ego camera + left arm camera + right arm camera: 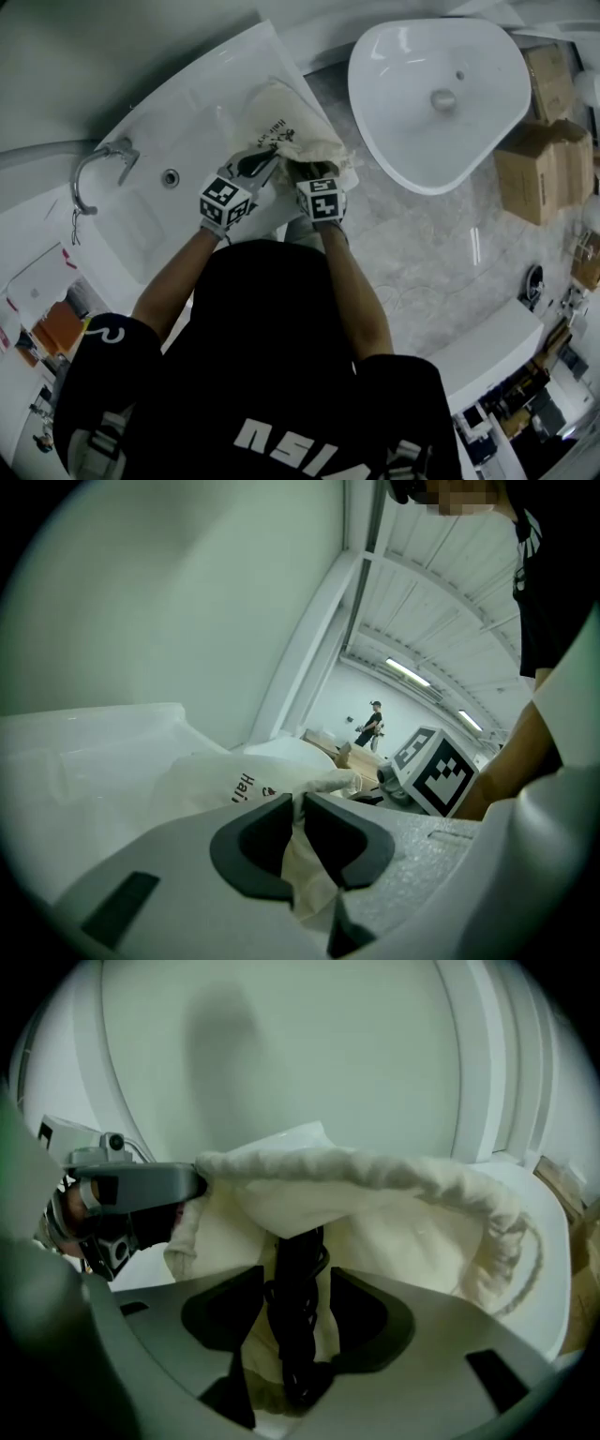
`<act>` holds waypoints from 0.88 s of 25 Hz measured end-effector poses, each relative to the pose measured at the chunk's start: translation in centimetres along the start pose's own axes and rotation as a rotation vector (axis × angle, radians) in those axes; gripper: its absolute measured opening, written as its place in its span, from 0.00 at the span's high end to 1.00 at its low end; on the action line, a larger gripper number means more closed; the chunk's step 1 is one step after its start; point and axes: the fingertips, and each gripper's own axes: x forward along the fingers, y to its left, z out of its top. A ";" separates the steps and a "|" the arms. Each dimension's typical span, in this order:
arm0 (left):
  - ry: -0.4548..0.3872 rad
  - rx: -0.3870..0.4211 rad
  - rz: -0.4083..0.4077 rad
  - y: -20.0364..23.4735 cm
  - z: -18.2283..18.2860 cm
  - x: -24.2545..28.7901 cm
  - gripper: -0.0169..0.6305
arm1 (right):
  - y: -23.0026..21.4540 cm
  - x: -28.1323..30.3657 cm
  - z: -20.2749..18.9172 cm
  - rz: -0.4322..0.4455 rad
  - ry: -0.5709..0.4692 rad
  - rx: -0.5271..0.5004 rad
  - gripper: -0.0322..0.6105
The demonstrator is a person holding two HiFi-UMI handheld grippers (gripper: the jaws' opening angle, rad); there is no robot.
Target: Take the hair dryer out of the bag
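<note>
A cream bag (292, 127) lies on the far right rim of a white sink (159, 112), right of the faucet (98, 167). The left gripper (269, 159) comes at the bag's near left edge. In its own view its jaws are pressed together on a fold of the bag's cloth (305, 855), holding the mouth up. The right gripper (305, 172) sits just beside it, pointing down into the opening. Its jaws (298, 1283) stand spread, and the black coiled cord (296, 1335) of the hair dryer rises between them out of the bag (394, 1213). The pads do not clearly press on the cord. The rest of the hair dryer is hidden inside the bag.
</note>
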 end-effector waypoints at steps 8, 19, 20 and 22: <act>0.007 -0.025 -0.015 0.4 -0.4 0.1 0.91 | 0.1 2.0 -0.2 -0.019 0.065 -0.036 0.58; 0.030 0.020 0.036 0.7 -0.9 -0.2 0.92 | 1.6 2.9 0.8 0.032 0.054 -0.098 0.68; 0.031 0.030 0.044 0.5 -0.9 -0.2 0.92 | 1.7 2.6 0.9 0.036 0.057 -0.092 0.68; 0.028 0.048 0.060 0.3 -0.7 -0.1 0.92 | 1.8 1.9 1.1 0.045 0.056 -0.077 0.68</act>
